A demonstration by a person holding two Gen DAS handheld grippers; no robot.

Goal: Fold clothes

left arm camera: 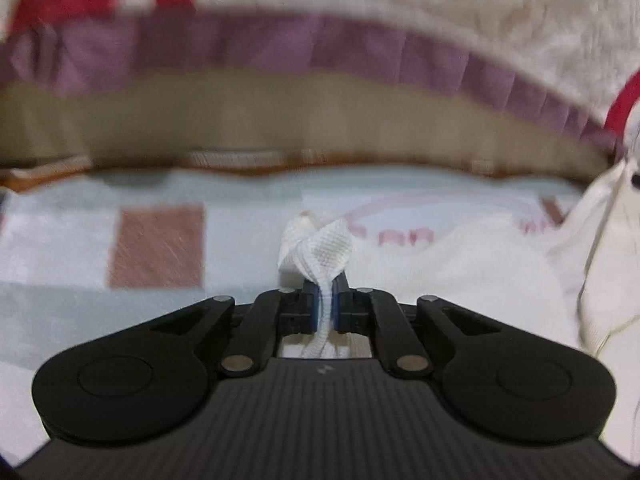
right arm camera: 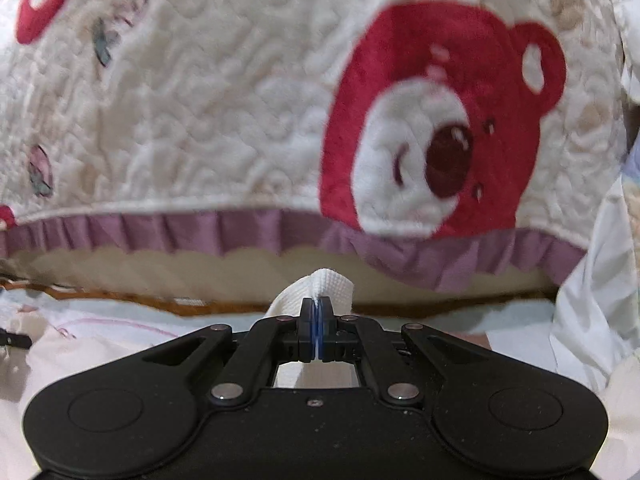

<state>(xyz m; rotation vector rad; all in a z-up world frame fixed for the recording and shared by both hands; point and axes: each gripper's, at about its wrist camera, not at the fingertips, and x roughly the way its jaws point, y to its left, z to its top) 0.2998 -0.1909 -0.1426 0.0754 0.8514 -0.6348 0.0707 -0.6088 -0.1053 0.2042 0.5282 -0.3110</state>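
Observation:
A white waffle-knit garment (left arm camera: 316,248) bunches up out of my left gripper (left arm camera: 329,300), whose blue pads are shut on a twisted fold of it. The rest of the garment (left arm camera: 460,272) spreads to the right over the pale bed sheet. In the right wrist view my right gripper (right arm camera: 317,320) is shut on another edge of the white garment (right arm camera: 332,284), which sticks up past the fingertips and hangs below the jaws.
A cream quilt with red bear faces (right arm camera: 436,120) and a purple frill (left arm camera: 280,44) hangs ahead. Below it runs a tan mattress side (left arm camera: 240,116). The sheet has a pink square patch (left arm camera: 158,246). More white cloth (right arm camera: 592,288) lies at the right.

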